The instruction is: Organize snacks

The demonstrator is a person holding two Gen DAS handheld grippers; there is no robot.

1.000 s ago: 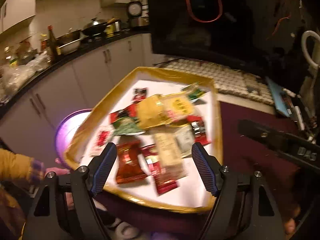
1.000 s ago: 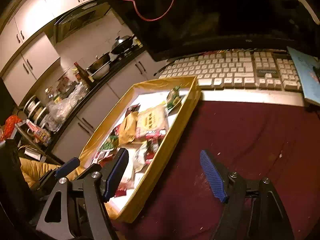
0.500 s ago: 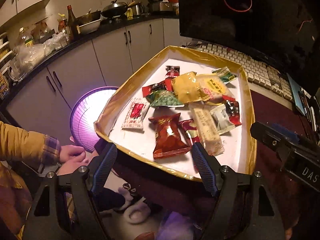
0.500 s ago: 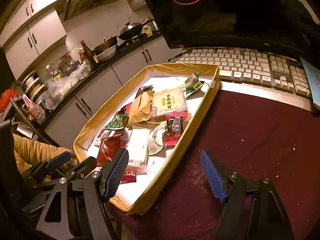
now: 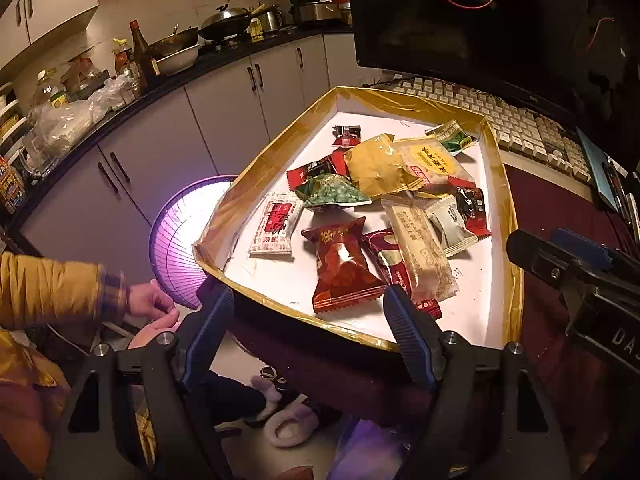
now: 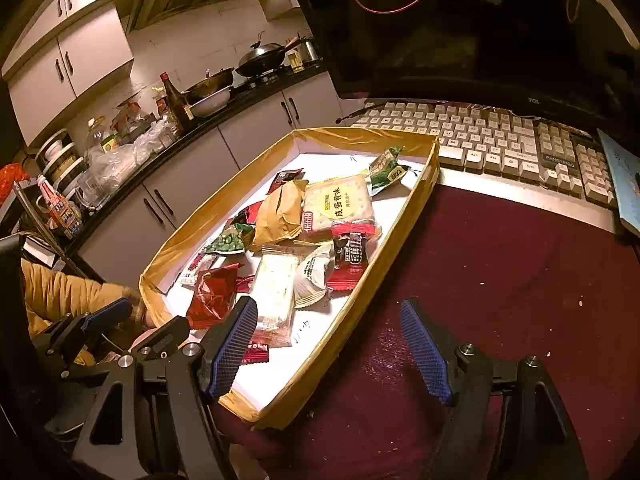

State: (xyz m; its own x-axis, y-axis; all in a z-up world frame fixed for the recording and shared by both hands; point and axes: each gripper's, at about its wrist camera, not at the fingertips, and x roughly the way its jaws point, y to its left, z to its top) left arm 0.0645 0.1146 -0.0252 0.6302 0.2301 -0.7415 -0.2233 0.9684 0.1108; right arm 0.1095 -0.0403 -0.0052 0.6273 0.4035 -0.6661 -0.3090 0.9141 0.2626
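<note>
A shallow white tray with a gold rim point(image 5: 496, 148) point(image 6: 416, 196) lies on a dark red table and holds several snack packets. Among them are a dark red packet point(image 5: 342, 266) point(image 6: 212, 294), a pale long bar point(image 5: 420, 248) point(image 6: 276, 288), a yellow cracker pack point(image 5: 430, 160) point(image 6: 338, 202), a green pea packet point(image 5: 338, 196) and a white-and-red packet point(image 5: 276, 226). My left gripper point(image 5: 308, 340) is open and empty, hovering at the tray's near edge. My right gripper point(image 6: 332, 350) is open and empty over the tray's right rim; it also shows in the left wrist view point(image 5: 576, 264).
A keyboard point(image 6: 492, 140) and a dark monitor point(image 6: 480, 20) stand behind the tray. The red table top point(image 6: 500, 280) spreads to the right. A glowing purple heater point(image 5: 180, 240) and a person's hand point(image 5: 148, 304) are at the left, below the table edge. Kitchen counter behind.
Both grippers have drawn back and risen, so the whole tray now shows. The packets have not moved. Both grippers stay open.
</note>
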